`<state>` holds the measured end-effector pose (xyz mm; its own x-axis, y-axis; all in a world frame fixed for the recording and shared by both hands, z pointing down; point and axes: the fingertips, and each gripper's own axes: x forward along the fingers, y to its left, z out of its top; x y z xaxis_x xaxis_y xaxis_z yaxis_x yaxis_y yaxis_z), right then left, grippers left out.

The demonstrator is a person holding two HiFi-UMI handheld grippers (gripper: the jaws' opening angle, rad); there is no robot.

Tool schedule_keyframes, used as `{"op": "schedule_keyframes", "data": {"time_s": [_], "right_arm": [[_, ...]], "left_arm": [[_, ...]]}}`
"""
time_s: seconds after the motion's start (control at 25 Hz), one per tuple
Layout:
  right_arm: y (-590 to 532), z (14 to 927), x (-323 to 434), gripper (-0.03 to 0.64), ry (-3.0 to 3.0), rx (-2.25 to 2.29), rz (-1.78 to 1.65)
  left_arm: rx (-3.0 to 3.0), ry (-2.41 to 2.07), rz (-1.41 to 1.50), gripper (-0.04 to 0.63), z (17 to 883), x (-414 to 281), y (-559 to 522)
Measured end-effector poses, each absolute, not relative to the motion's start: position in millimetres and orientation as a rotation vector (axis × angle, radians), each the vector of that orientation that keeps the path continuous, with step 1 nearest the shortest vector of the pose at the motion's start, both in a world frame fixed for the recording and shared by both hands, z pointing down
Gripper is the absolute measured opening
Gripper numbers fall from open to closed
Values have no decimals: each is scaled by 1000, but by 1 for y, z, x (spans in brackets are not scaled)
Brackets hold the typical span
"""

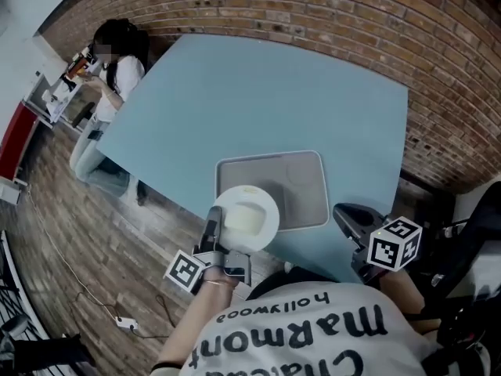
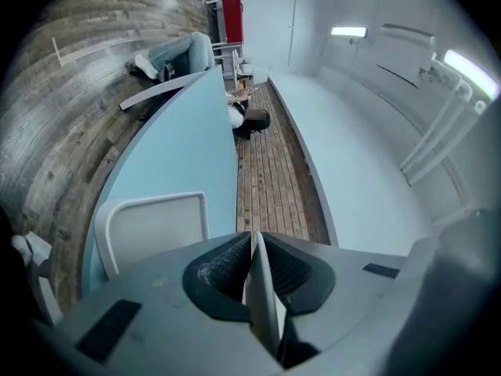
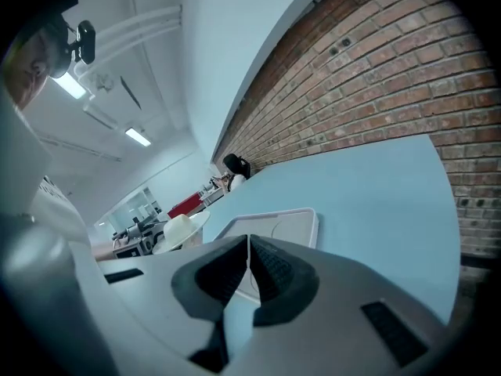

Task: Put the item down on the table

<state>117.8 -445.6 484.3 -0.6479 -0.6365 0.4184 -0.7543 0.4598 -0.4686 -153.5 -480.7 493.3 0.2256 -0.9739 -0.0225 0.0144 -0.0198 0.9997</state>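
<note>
Brick wall [image 1: 329, 14]: runs behind the far and right sides of the light blue table [image 1: 258, 92]; wood-plank floor to the left.
Table: bare apart from one grey tray [image 1: 301, 182] lying flat near my edge.
Left tongs [image 1: 215, 224]: clamped on the near-left rim of the white plate [image 1: 270, 210], jaws narrow with the rim pinched between them.
White plate: in the head view it overlaps the tray's near-left corner; I cannot tell whether it touches the tray.
Pale mound [image 1: 243, 216]: sits in the middle of the plate.
Head view only: plate seen face-on, with both marker cubes and my shirt below.
Left gripper view only: the plate shows as a thin white edge [image 2: 262, 288] standing upright between the ribbed pads of the left tongs [image 2: 252, 245]; the tray [image 2: 156, 225] lies to the left of it.
Right tongs [image 1: 344, 212]: just off the tray's near-right corner, holding nothing.
Right gripper view only: the jaws of the right tongs [image 3: 248, 245] are pressed nearly together with no object between; past them is the tray [image 3: 290, 222], and off to the left the plate [image 3: 184, 229] in profile with the mound rising from it.
Person [image 1: 117, 61]: seated at the table's far-left corner.
</note>
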Motion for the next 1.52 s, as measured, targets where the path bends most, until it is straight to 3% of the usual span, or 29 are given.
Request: {"op": "schedule_keyframes", "data": {"time_s": [0.68, 1.52], "right_arm": [[-466, 493, 106, 15, -2499, 1170, 993], [-468, 491, 113, 15, -2503, 1220, 1017]], "left_arm": [[1264, -1218, -806, 32, 566, -163, -508], [1434, -1470, -487, 32, 576, -164, -544]]}}
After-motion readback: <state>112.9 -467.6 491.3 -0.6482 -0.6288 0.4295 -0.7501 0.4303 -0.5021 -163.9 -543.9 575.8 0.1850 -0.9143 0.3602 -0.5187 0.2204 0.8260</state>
